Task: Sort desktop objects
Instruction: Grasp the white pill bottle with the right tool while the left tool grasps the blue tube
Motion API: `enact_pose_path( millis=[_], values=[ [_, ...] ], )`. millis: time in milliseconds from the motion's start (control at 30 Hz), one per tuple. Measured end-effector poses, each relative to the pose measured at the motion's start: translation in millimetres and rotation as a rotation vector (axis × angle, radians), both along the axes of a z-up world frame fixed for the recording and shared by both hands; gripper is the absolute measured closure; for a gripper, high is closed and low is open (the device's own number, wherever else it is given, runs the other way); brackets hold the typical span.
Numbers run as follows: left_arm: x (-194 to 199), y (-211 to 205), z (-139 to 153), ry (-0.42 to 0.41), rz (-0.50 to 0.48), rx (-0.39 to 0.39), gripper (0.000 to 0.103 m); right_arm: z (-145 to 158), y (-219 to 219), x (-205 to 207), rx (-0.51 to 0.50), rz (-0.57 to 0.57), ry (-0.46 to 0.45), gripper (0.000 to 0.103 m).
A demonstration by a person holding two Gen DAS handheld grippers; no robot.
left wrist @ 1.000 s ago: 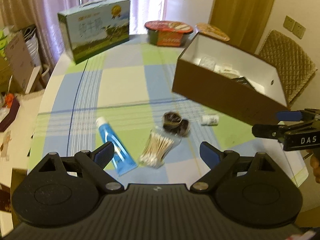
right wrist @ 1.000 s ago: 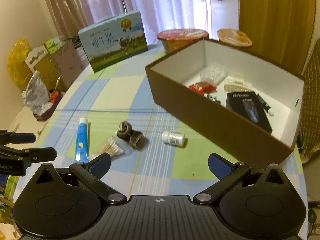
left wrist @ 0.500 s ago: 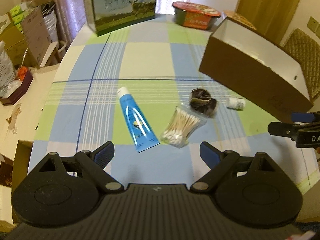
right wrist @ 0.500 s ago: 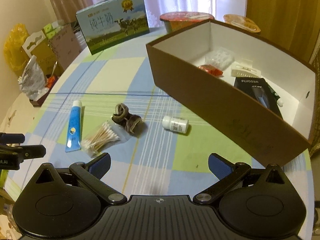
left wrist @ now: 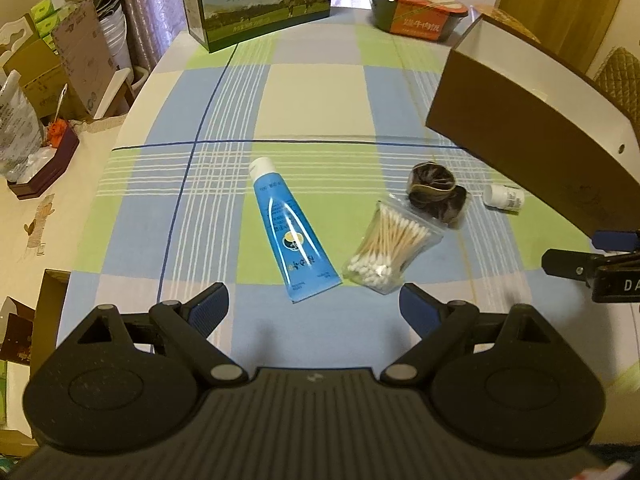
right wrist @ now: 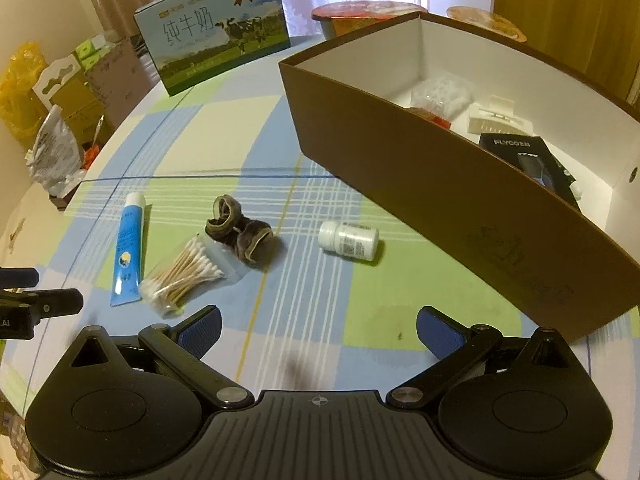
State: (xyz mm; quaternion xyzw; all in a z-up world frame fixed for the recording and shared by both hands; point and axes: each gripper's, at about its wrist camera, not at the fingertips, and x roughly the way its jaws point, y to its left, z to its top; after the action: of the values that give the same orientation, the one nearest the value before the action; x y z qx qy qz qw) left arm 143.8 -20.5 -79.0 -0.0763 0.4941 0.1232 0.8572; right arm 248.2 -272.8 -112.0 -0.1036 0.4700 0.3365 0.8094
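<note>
A blue tube (left wrist: 290,224) (right wrist: 127,250), a bag of cotton swabs (left wrist: 390,246) (right wrist: 184,272), a dark hair scrunchie (left wrist: 436,188) (right wrist: 238,230) and a small white bottle (left wrist: 504,198) (right wrist: 349,238) lie on the checked tablecloth. A brown box (right wrist: 460,200) (left wrist: 528,136) with a white inside holds several items, among them a black Flyco box (right wrist: 528,156). My left gripper (left wrist: 314,312) is open and empty, just short of the tube and swabs. My right gripper (right wrist: 318,332) is open and empty, short of the bottle.
A milk carton box (left wrist: 260,0) (right wrist: 216,48) and a red-lidded bowl (left wrist: 416,12) stand at the table's far end. Cardboard boxes and bags (left wrist: 52,80) crowd the floor to the left. A quilted chair (left wrist: 620,76) stands behind the brown box.
Both grippers have moved forward and lower toward the objects on the cloth, which look larger now. Both stay open. Nothing on the table has moved.
</note>
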Motion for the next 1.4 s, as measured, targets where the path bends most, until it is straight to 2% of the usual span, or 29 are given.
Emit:
enact_pose_path(
  millis=[700,967,1033,1167,1233,1300,1400],
  values=[
    [46.7,22.6,-24.2,0.056,0.000,0.033,0.013,-38.4,19.3,42.3,0.013,-0.119,-0.022,0.002],
    [67.3,28.8,-37.8,0.073,-0.016,0.033,0.013,-52.9,31.0,53.4,-0.020,-0.147,-0.055,0.003],
    [71.8,31.8,-41.3,0.075,-0.014,0.032,0.013,-54.1,35.9,53.9,-0.021,-0.137,-0.071,0.016],
    [80.3,37.3,-47.4,0.078,-0.003,0.027,0.013,-58.7,45.3,54.8,-0.032,-0.123,-0.095,0.029],
    [84.1,38.9,-50.6,0.079,-0.002,0.031,0.013,-61.8,49.1,56.3,-0.050,-0.115,-0.102,0.045],
    [87.7,40.0,-54.1,0.080,0.001,0.034,0.013,-63.8,51.9,55.6,-0.072,-0.106,-0.126,0.054],
    [91.6,41.6,-58.9,0.074,0.009,0.039,0.013,-63.5,51.6,56.0,-0.088,-0.085,-0.136,0.055]
  ],
)
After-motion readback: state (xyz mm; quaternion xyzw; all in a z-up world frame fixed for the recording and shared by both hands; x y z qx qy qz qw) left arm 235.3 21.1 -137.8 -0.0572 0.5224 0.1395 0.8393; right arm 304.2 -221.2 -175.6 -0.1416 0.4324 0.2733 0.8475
